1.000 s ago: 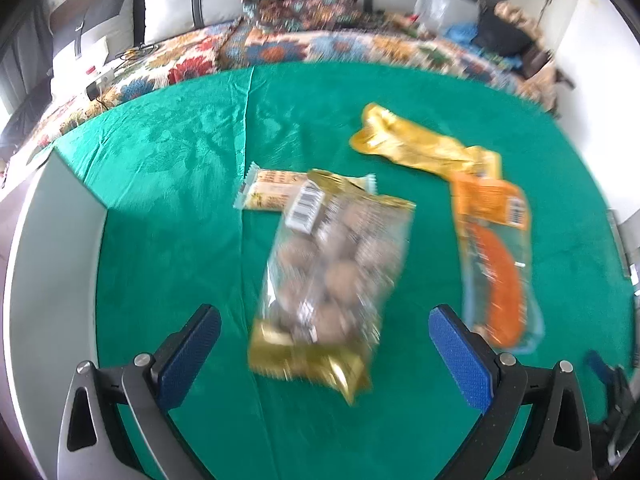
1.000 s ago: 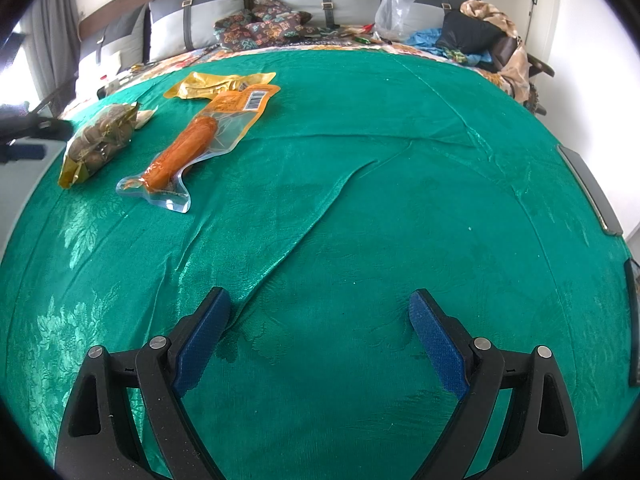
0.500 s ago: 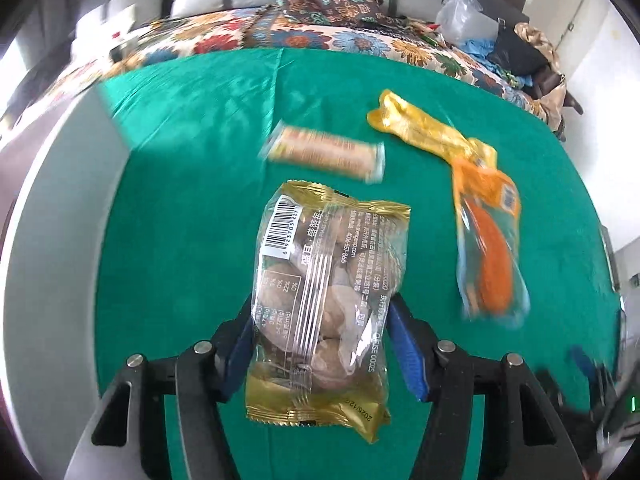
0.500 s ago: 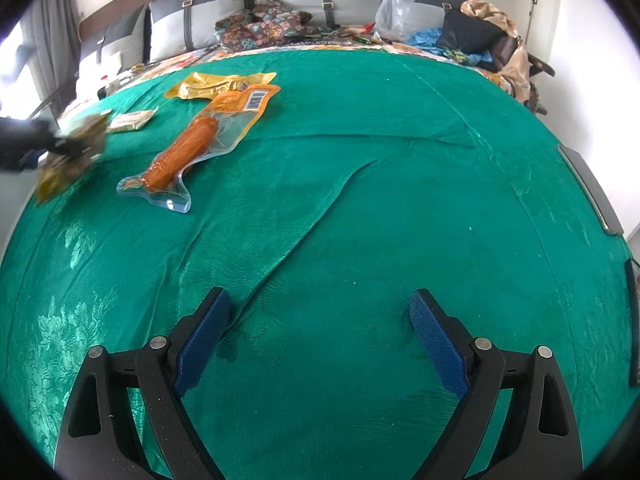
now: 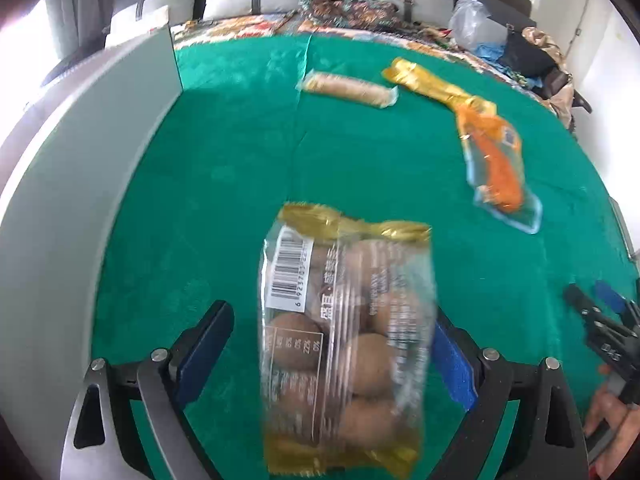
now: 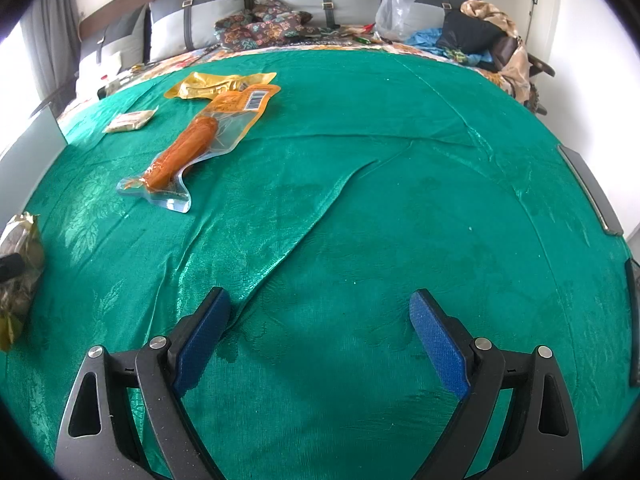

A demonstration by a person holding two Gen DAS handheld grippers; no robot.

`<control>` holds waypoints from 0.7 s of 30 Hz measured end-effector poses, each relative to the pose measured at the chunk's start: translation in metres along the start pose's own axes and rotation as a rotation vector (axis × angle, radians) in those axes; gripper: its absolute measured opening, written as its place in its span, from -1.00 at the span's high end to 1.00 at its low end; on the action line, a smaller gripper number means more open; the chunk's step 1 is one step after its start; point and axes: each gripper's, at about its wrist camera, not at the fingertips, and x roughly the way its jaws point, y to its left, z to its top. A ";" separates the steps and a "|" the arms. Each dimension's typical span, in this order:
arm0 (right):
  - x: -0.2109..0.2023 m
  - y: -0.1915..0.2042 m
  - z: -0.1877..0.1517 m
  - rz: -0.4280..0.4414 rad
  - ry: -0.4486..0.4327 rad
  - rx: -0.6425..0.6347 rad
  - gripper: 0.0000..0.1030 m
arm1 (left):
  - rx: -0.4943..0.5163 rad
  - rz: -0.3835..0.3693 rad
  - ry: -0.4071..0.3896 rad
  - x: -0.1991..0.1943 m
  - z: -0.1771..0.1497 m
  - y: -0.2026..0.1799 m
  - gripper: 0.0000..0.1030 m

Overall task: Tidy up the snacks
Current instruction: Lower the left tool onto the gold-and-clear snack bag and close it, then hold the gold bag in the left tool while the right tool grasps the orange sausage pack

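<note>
In the left wrist view, the left tool [image 5: 332, 356] is opening, and the bag of round snacks [image 5: 344, 344] is between its two fingers. The left finger stands clear of the bag; the right finger is at the bag's edge, partly hidden, so I cannot tell if it touches. The bag looks blurred and seems to be dropping free. The risk is that it slides or tips as it lands and does not come to rest where it is wanted, because the wrapper is smooth and the contents are loose. A grey box wall [image 5: 80, 184] stands at 9 o'clock; the bag is over the green cloth [image 5: 224, 184], not over the box. A small bar [image 5: 348, 90] lies at 12 o'clock, a yellow packet [image 5: 432, 82] at 1 o'clock and a sausage pack [image 5: 500, 164] at 2 o'clock.

In the right wrist view, the right tool [image 6: 320, 336] is wide and empty, above bare cloth. The bag shows at 9 o'clock at the picture's edge. The cloth has folds, which could catch a finger coming low. The sausage pack partly covers the yellow packet, so lifting one may drag the other.
</note>
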 end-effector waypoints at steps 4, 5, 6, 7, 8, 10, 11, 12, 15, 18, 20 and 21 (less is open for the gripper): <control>0.000 0.000 0.000 0.000 0.000 0.000 -0.81 | 0.030 0.046 -0.059 0.005 -0.009 0.001 -1.00; 0.000 0.000 0.000 0.000 0.000 0.000 -0.81 | 0.050 0.057 -0.067 0.005 -0.012 -0.001 -1.00; 0.000 0.000 0.000 0.000 0.000 0.000 -0.81 | 0.084 0.075 -0.091 0.003 -0.015 -0.005 -1.00; 0.000 0.000 0.000 0.000 0.000 0.000 -0.81 | 0.075 0.067 -0.093 0.004 -0.015 -0.004 -1.00; 0.000 0.000 0.000 0.000 0.000 0.000 -0.81 | 0.072 0.067 -0.091 0.003 -0.015 -0.003 -1.00; -0.001 0.000 0.000 0.000 0.000 0.000 -0.81 | 0.072 0.068 -0.095 0.001 -0.015 -0.003 -1.00; 0.000 0.000 0.000 0.000 0.000 0.000 -0.81 | 0.072 0.068 -0.097 -0.001 -0.015 -0.002 -1.00; 0.000 0.000 0.000 0.001 0.000 0.000 -0.81 | 0.072 0.068 -0.098 -0.001 -0.016 -0.002 -1.00; 0.000 0.000 0.000 0.000 -0.001 0.000 -0.81 | 0.070 0.070 -0.102 -0.002 -0.018 -0.002 -1.00; 0.000 0.000 0.000 0.000 -0.001 0.001 -0.81 | 0.070 0.071 -0.102 -0.001 -0.020 -0.002 -1.00; 0.000 0.001 0.000 0.000 -0.001 0.000 -0.81 | 0.070 0.070 -0.102 0.001 -0.019 -0.001 -1.00; 0.000 0.001 0.000 0.000 -0.001 0.000 -0.81 | 0.070 0.070 -0.102 0.001 -0.019 -0.001 -1.00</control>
